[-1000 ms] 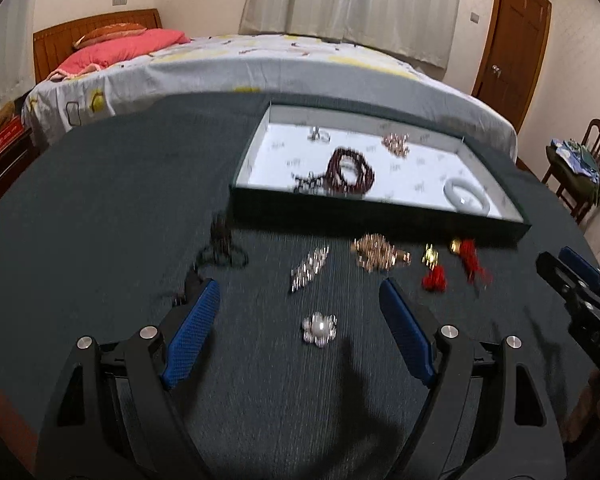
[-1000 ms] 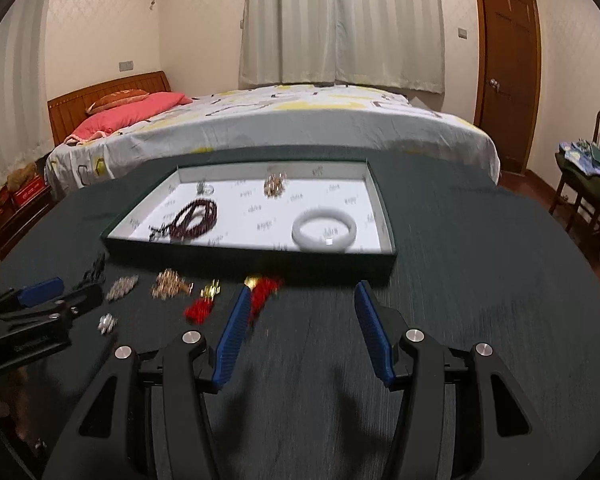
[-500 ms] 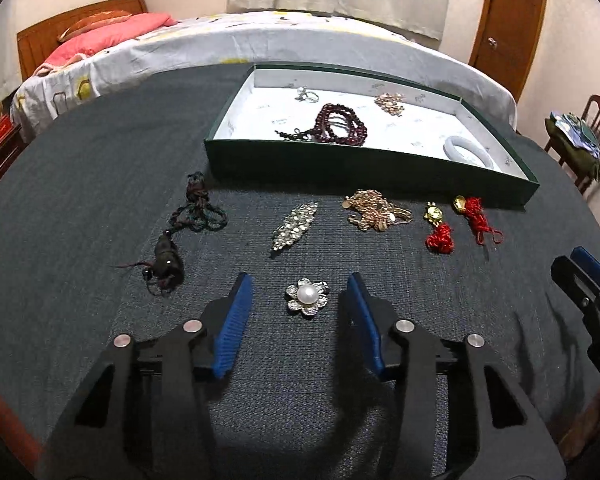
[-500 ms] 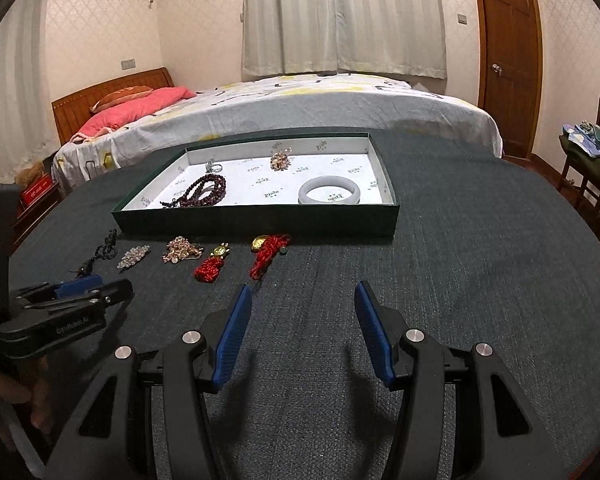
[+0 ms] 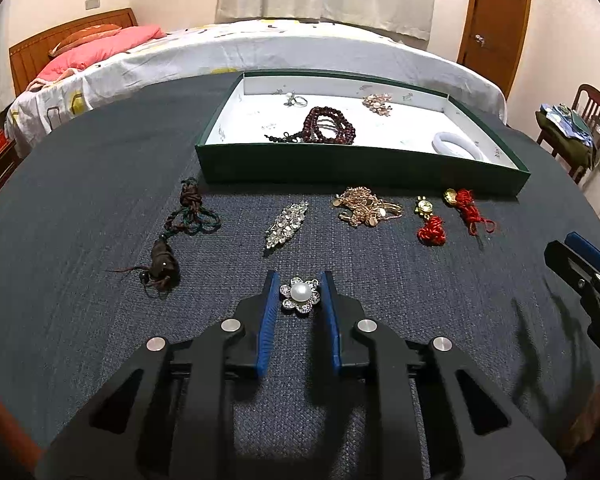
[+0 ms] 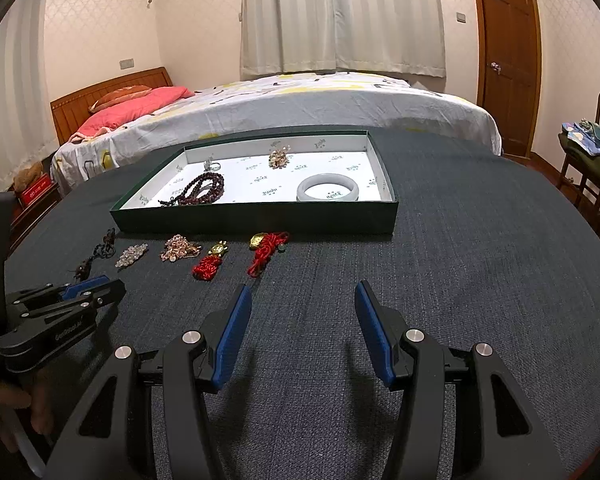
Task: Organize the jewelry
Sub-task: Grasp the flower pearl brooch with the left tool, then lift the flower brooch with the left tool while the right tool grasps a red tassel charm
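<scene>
Jewelry lies strung in a row across the middle of the left wrist frame on the dark table cloth point(image 5: 80, 208). At the left sits a dark knotted cord charm point(image 5: 180, 224), then a silver crystal brooch point(image 5: 287, 220), a gold chain heap point(image 5: 366, 206), a red knot with a gold charm point(image 5: 430, 226) and, furthest right, a red cord with a gold piece point(image 5: 466, 208). Above the row, in the upper centre, stands the green tray point(image 5: 360, 168) with its white lining; inside it, from left to right, are a ring point(image 5: 298, 100), a coil of dark red beads point(image 5: 330, 126), a small gold brooch point(image 5: 377, 102) and a pale bangle point(image 5: 456, 144).

Low in the centre, the left gripper point(image 5: 299, 292) is closing around a pearl flower brooch point(image 5: 300, 295) that rests on the cloth; the right blue pad looks to be against its edge and the left one sits just beside it, though firm pressure I cannot tell.

In the right wrist frame, the right gripper point(image 6: 303, 304) hangs at the lower centre with its jaws moderately apart over bare cloth, with nothing between them.
</scene>
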`<state>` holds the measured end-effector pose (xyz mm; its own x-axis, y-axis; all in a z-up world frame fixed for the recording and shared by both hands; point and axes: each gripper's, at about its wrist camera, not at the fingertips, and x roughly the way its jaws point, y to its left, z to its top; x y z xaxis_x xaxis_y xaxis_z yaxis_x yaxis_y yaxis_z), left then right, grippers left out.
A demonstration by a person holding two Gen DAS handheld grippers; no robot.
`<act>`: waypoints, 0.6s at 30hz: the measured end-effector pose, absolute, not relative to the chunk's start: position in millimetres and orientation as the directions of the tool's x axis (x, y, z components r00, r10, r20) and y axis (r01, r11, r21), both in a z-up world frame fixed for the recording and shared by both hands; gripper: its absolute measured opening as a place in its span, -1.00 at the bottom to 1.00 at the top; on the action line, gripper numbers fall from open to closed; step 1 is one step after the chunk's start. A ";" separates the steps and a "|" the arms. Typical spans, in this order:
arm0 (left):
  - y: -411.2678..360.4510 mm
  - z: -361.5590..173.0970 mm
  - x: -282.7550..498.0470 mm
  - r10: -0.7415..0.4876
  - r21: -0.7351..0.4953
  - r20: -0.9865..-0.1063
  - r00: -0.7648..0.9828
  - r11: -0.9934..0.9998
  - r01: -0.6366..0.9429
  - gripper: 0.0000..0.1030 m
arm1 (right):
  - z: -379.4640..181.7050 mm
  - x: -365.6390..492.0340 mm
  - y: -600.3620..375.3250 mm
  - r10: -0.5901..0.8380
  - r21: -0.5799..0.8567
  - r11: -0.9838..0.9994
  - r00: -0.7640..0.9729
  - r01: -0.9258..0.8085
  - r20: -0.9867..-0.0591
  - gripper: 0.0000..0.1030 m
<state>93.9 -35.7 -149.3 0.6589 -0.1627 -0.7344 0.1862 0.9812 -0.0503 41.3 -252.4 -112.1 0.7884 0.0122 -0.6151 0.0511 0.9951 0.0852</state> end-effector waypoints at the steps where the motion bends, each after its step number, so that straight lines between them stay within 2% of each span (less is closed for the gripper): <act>1: -35.3 -147.9 93.5 -0.162 -0.049 -0.731 0.663 0.981 0.186 -0.59 | -111.7 41.4 -252.1 0.013 0.085 0.995 0.788 0.050 -0.615 0.03; 18: -1.2 -113.4 99.1 -0.125 -0.061 -0.669 0.732 0.992 0.113 -0.59 | -101.8 71.2 -220.2 0.062 0.081 0.997 0.771 -0.013 -0.634 0.03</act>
<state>99.1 -1.2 -113.4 0.7323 -0.1249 -0.6694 0.1131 0.9917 -0.0613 71.2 -220.2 -101.8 0.7706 0.0619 -0.6343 -0.0133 0.9966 0.0811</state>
